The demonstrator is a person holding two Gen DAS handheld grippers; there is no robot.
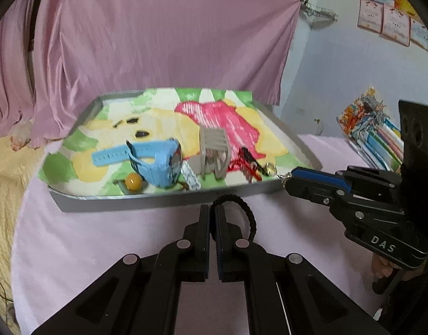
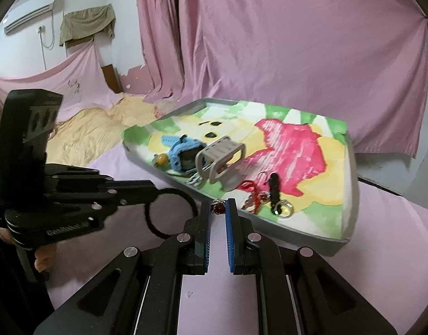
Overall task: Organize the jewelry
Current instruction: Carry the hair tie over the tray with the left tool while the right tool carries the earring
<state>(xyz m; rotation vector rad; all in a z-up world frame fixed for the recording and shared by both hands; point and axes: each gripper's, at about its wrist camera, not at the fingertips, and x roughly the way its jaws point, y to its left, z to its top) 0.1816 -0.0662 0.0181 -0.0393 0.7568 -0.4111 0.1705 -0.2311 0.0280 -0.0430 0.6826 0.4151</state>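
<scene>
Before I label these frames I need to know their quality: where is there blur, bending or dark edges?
Left wrist view: the tray rim bows from the fisheye, corners go black, and the right claw is slightly smeared. Right wrist view: the left claw and its black hair tie are motion-blurred, while the watch and keys stay fairly sharp. Soft, even light, no glare.

You read "DAS" in white capitals on body of right gripper point(image 1: 287, 180), left wrist view. White lettering on body of left gripper point(image 2: 155, 192), right wrist view: too blurred for you. Wall posters point(image 1: 387, 21): print too small.
</scene>
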